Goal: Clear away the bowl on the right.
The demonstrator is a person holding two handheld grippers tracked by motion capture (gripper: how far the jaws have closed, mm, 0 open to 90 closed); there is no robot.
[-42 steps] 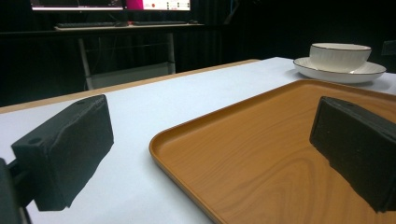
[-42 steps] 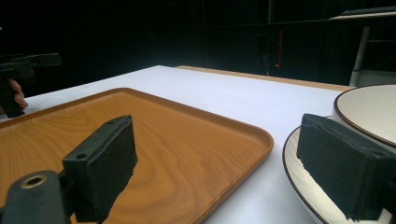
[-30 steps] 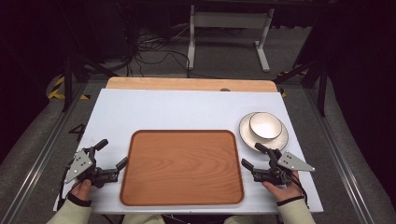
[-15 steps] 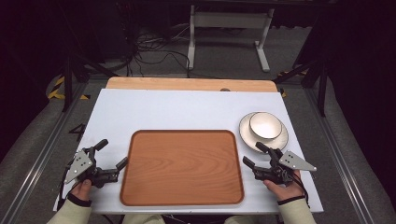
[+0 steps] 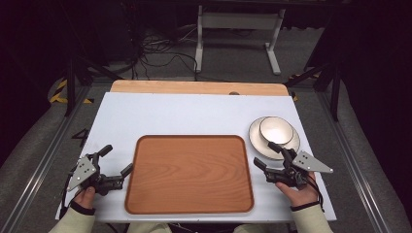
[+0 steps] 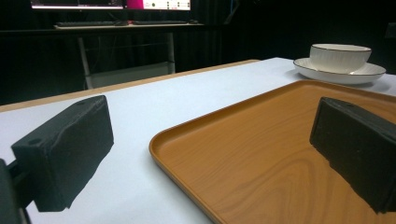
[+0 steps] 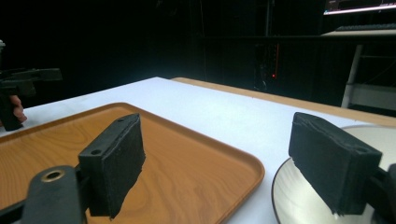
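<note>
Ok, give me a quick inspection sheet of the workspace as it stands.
Surface: white tabletop with a bare wooden strip along its far edge.
Job's things: round white bowl on a round white plate; rectangular wooden tray, nothing on it.
Clutter: nothing seen.
Grippers: left gripper by the tray's left edge, right gripper just short of the plate; jaws open, nothing held.
Cables: black cables on the floor beyond.
Surroundings: dark room, white desk frame behind.

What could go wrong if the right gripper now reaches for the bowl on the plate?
1. The bowl sits loose on the plate, so a push from the open right gripper might slide it.
2. The plate lies near the table edge and could shift outward.
3. One jaw hangs near the tray rim and may catch it.
</note>
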